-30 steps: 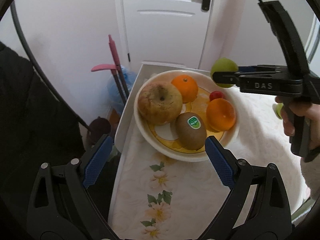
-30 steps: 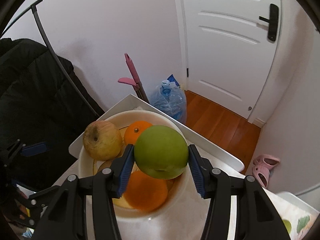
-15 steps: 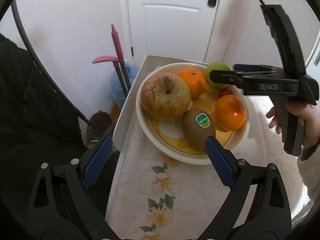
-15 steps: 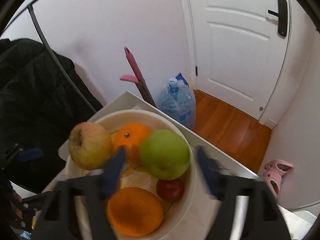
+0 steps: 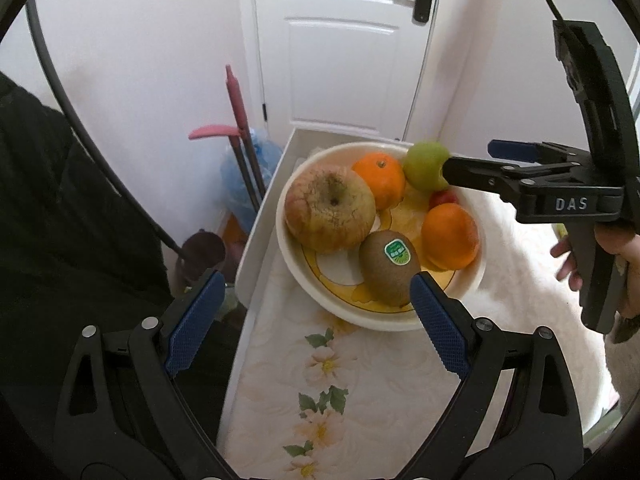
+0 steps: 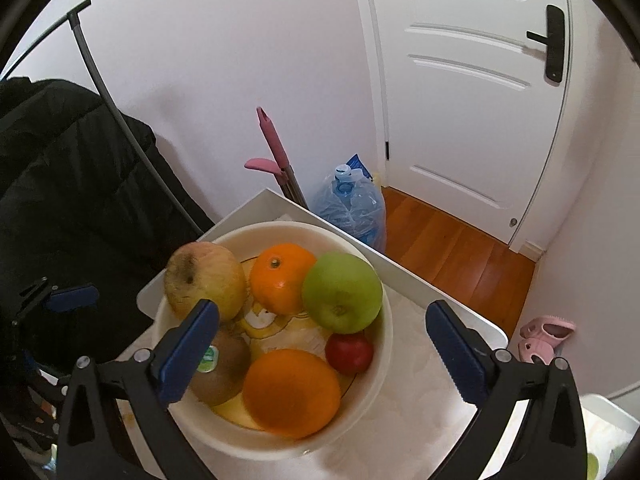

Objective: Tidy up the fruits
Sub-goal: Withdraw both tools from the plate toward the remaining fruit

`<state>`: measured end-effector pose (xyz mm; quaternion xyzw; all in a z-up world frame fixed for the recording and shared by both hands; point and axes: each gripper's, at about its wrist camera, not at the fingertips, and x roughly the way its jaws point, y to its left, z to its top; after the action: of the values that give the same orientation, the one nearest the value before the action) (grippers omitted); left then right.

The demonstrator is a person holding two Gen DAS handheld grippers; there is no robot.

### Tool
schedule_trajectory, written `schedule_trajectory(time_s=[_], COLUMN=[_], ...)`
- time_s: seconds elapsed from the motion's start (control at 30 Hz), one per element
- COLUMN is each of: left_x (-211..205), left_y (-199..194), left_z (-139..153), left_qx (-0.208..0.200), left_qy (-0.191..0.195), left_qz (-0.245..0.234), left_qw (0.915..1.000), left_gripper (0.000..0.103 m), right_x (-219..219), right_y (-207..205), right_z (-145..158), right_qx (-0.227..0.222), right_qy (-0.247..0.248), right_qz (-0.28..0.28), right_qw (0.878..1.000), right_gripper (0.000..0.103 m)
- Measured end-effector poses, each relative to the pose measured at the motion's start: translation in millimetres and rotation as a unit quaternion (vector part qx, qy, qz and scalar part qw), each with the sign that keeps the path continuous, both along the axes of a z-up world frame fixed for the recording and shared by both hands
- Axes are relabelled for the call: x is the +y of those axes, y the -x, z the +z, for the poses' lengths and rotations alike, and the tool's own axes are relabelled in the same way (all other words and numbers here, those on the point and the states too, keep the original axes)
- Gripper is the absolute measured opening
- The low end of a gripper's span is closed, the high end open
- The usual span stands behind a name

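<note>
A cream bowl (image 5: 400, 320) (image 6: 384, 364) on the flowered table holds a green apple (image 6: 342, 290) (image 5: 424, 166) at its far rim, a large yellow-brown apple (image 5: 330, 208) (image 6: 204, 278), two oranges (image 5: 380, 178) (image 5: 450, 236), a kiwi (image 5: 390, 266) and a small red fruit (image 6: 349, 352). My right gripper (image 6: 322, 354) is open and empty, its jaws wide above the bowl. In the left wrist view it (image 5: 472, 168) reaches in from the right beside the green apple. My left gripper (image 5: 308, 316) is open and empty, at the bowl's near rim.
The table's left edge (image 5: 256, 248) drops to the floor, where a pink-handled mop (image 5: 236, 128), a blue water bottle (image 6: 352, 208) and a dark pot (image 5: 202, 250) stand. A black coat (image 6: 60, 200) hangs left. A white door (image 6: 472, 92) is behind.
My right gripper opened and let go of the green apple, which now rests in the bowl at the far rim. The left gripper moved slightly closer to the bowl.
</note>
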<state>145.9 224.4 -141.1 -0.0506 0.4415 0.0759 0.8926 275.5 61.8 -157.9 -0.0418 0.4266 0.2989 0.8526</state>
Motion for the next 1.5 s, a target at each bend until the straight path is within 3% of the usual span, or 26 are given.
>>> schedule_trajectory(time_s=[0.4, 0.63, 0.77, 0.93, 1.23, 1.5], left_x=[-15.1, -34.6, -52.7, -85.6, -174.7, -258.7], left_y=[24.0, 31.3, 28.6, 16.7, -14.1, -47.9], left_z=[48.4, 74.0, 83.8, 87.1, 76.6, 45.9], left_qx=[-0.034, -0.058, -0.071, -0.078, -0.070, -0.054], left_qy=[-0.018, -0.015, -0.012, -0.006, 0.002, -0.001], left_qz=[-0.040, -0.093, -0.137, -0.191, -0.250, -0.282], left_qw=[0.9985, 0.9939, 0.9879, 0.9786, 0.9658, 0.9578], left_gripper=[0.099, 0.099, 0.099, 0.099, 0.099, 0.099], right_x=[-23.1, -58.2, -85.2, -128.5, -217.7, -282.2], right_y=[64.7, 109.0, 134.5, 166.0, 203.4, 209.3], right_z=[57.2, 84.8, 97.3, 109.4, 96.2, 57.4], right_qx=[-0.014, -0.014, -0.016, -0.034, -0.020, 0.013], right_qy=[0.002, 0.007, 0.011, 0.029, 0.048, 0.056], right_qz=[-0.050, -0.108, -0.155, -0.235, -0.315, -0.326], right_qw=[0.999, 0.994, 0.988, 0.971, 0.948, 0.944], right_gripper=[0.103, 0.103, 0.103, 0.103, 0.103, 0.103])
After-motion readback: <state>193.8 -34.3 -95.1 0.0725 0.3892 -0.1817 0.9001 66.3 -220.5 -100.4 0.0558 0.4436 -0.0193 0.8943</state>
